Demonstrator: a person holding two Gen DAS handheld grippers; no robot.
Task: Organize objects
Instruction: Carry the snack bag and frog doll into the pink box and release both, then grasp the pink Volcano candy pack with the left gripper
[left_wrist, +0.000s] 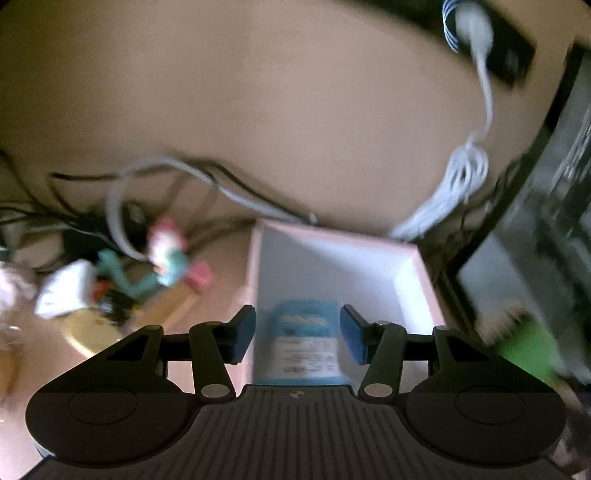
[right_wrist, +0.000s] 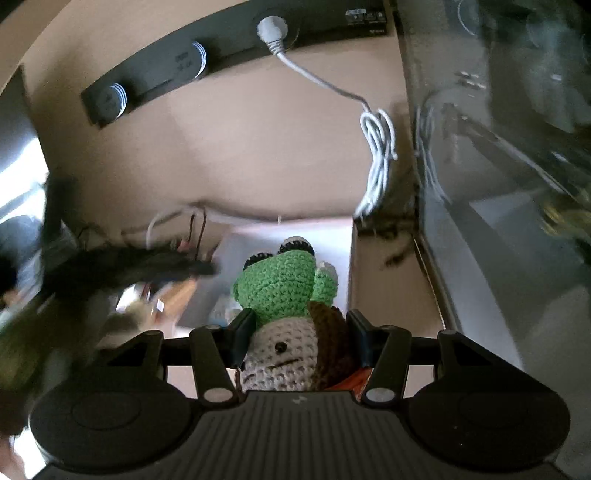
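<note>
In the left wrist view my left gripper (left_wrist: 297, 334) is open above a pink box (left_wrist: 424, 280) with a white inside. A blue-and-white container (left_wrist: 304, 343) lies in the box between and beyond the fingers, not held. In the right wrist view my right gripper (right_wrist: 299, 339) is shut on a crocheted doll (right_wrist: 284, 295) with a green frog hat, grey face and brown hair. It holds the doll over the near edge of the pink box (right_wrist: 332, 236).
Left of the box lies a pile of small items: a pink-and-teal figurine (left_wrist: 168, 251), a white packet (left_wrist: 64, 293), a yellow item (left_wrist: 86, 330). Cables (left_wrist: 221, 184) run along the wall. A coiled white cord (right_wrist: 376, 147) hangs from a black strip (right_wrist: 221, 48). A glass tank (right_wrist: 498, 147) stands right.
</note>
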